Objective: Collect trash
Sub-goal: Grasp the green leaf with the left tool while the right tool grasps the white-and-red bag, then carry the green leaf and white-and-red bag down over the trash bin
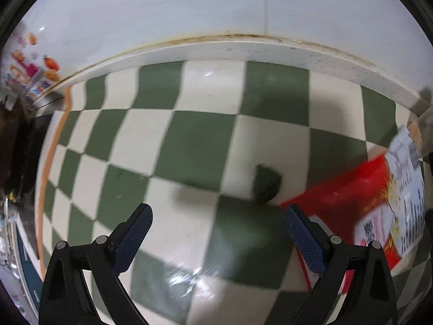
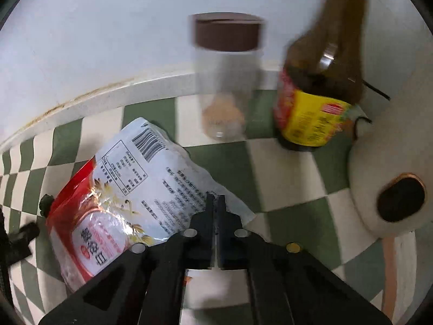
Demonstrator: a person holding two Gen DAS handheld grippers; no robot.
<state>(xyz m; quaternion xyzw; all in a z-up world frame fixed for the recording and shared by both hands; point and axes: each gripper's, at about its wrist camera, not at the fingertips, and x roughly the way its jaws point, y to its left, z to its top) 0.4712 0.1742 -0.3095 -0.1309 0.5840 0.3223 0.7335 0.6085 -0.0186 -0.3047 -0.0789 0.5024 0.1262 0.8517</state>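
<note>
While the right claw [image 2: 216,197] stands pressed together over the near right corner of a red and white food packet [image 2: 130,187], the left claw [image 1: 217,211] hangs spread wide above the checked cloth, nothing between its fingers. Whether the right claw's tips actually pinch the packet's edge or only sit above it cannot be told from the right wrist view.

The packet lies flat on the table [image 2: 89,100], which is covered by a green and cream checked cloth [image 1: 189,135]; its barcode end points toward the far wall and its red end toward the near left. In the left wrist view the same packet appears at the right edge, just beside the left claw's right finger [image 1: 303,233]. A small dark green scrap [image 1: 266,184] lies on the cloth near the packet's left side, apart from both of the left claw's fingers.

Beyond the packet, toward the far wall, stands a clear jar [image 2: 224,81] with a brown lid, a little pale powder at its bottom. To its right stands a dark bottle [image 2: 322,86] with a yellow and red label. At the right edge sits a white rounded appliance [image 2: 384,146] with a dark oval button. Both the jar and the bottle are blurred.
</note>
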